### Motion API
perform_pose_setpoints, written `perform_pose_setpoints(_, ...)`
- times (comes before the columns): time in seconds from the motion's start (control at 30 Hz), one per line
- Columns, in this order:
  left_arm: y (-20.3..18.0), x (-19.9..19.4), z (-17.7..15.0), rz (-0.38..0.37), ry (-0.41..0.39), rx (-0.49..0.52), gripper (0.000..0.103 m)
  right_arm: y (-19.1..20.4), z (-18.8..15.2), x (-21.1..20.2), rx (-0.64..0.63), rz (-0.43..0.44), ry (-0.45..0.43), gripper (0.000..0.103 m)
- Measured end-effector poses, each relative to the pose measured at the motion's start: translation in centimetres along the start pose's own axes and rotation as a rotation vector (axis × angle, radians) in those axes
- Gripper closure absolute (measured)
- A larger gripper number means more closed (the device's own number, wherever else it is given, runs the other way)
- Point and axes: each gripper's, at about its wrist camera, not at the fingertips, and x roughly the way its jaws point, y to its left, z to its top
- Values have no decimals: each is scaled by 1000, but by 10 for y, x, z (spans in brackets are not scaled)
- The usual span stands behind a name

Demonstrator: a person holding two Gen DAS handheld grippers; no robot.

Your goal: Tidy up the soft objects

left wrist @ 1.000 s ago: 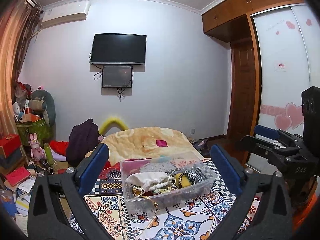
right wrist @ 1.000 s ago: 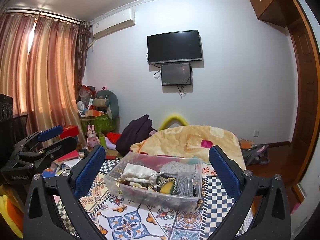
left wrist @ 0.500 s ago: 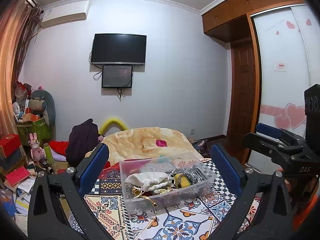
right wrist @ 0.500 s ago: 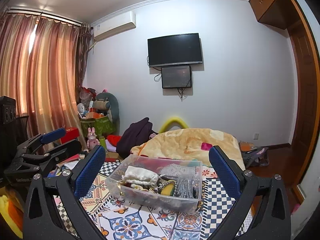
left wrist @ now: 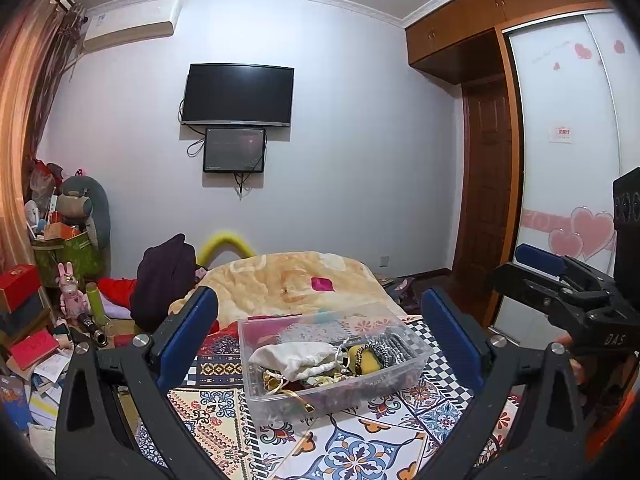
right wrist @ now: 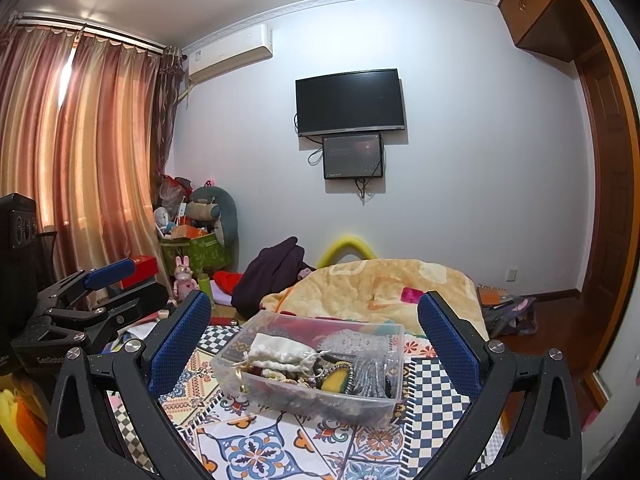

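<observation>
A clear plastic box (left wrist: 332, 356) stands on a patterned cloth (left wrist: 360, 440); it also shows in the right wrist view (right wrist: 312, 364). In it lie a white drawstring pouch (left wrist: 296, 358), a yellow-green soft item (left wrist: 368, 360), grey beaded strands (left wrist: 394, 346) and other small things. My left gripper (left wrist: 320, 340) is open and empty, held above and before the box. My right gripper (right wrist: 314, 340) is open and empty, likewise in front of the box. Each gripper shows at the side of the other's view.
A beige blanket (left wrist: 288, 280) covers the bed behind the box, with a dark garment (left wrist: 164, 276) at its left. Cluttered boxes, books and toys (left wrist: 60, 280) fill the left floor. A wardrobe and door (left wrist: 520, 200) stand at the right. Curtains (right wrist: 80, 160) hang left.
Both grippers have lifted slightly and drifted a little; the box sits a touch lower in both views. Both stay open and empty.
</observation>
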Motion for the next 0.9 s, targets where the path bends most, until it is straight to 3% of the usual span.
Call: perform_pose_setpoints(0.9,-1,3,1,-9,10,3,0,-1,4,-1,4,-6,0,0)
